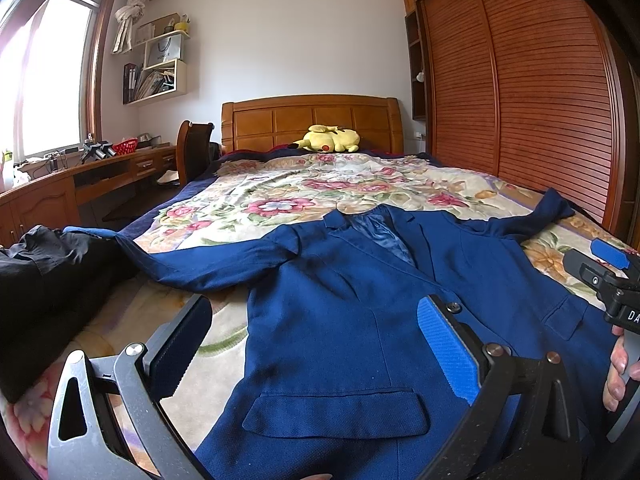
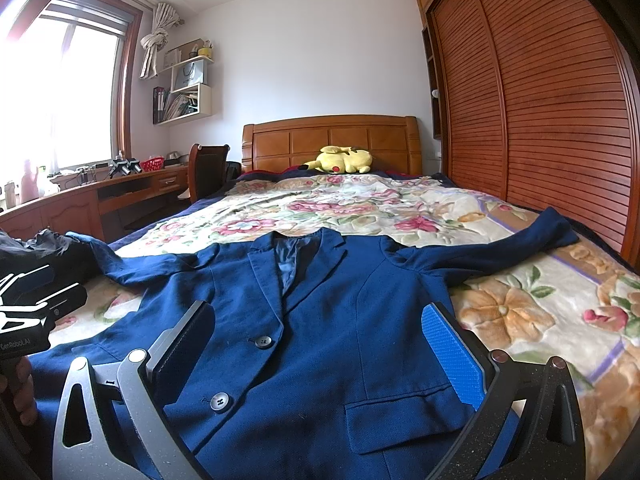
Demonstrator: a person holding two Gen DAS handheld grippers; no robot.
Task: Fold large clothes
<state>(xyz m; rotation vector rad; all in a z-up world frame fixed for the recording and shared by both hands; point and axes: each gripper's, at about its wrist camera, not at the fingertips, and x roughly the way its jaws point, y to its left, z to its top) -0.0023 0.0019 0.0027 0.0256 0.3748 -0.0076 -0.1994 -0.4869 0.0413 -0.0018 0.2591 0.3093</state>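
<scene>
A dark blue suit jacket (image 1: 340, 320) lies flat, front up, on the floral bedspread, sleeves spread out to both sides; it also shows in the right wrist view (image 2: 320, 340). My left gripper (image 1: 316, 344) is open and empty, hovering over the jacket's left half near a flap pocket. My right gripper (image 2: 320, 344) is open and empty, hovering over the jacket's buttoned front and right pocket. Each gripper shows at the edge of the other's view, the right gripper (image 1: 612, 276) and the left gripper (image 2: 32, 312).
A black garment (image 1: 44, 272) lies heaped at the bed's left edge. A yellow plush toy (image 1: 328, 139) sits by the wooden headboard (image 1: 312, 120). A wooden wardrobe (image 1: 520, 100) lines the right side. A desk (image 1: 100, 172) and chair stand left.
</scene>
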